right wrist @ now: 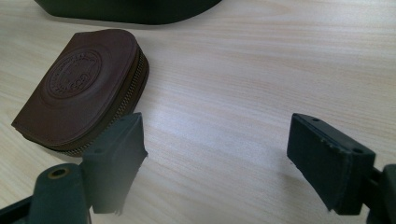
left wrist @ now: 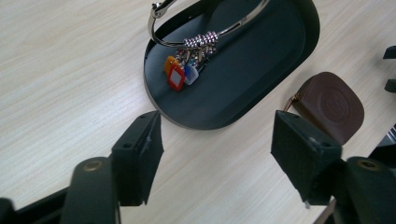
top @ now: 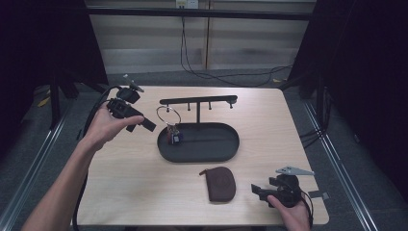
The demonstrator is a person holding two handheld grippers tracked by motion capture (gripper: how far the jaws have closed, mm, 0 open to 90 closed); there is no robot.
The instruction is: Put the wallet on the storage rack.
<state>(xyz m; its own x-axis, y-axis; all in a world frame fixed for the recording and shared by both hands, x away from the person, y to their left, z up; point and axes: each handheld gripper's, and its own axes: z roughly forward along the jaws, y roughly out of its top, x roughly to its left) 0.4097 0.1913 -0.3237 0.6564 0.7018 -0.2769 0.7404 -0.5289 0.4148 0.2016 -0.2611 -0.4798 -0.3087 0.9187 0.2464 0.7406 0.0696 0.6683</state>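
Observation:
A black oval tray (top: 211, 156) with a T-shaped hanger bar (top: 198, 101) stands mid-table. At its left end a silver key ring (top: 168, 115) stands upright below the bar, its coloured tags (top: 174, 136) down on the tray. My left gripper (top: 144, 124) is held just left of the ring, open and empty; its view looks down on the ring (left wrist: 205, 32), the tags (left wrist: 177, 74) and the tray (left wrist: 243, 79). A brown zip pouch (top: 221, 184) lies in front of the tray. My right gripper (top: 257, 190) sits open to the right of the pouch (right wrist: 79, 88), not touching it.
The pouch (left wrist: 331, 107) also lies at the right of the left gripper view. The tray's edge (right wrist: 130, 9) sits at the top of the right gripper view. Light wooden tabletop (top: 269, 125) surrounds the tray. Cables (top: 216, 74) lie on the floor behind the table.

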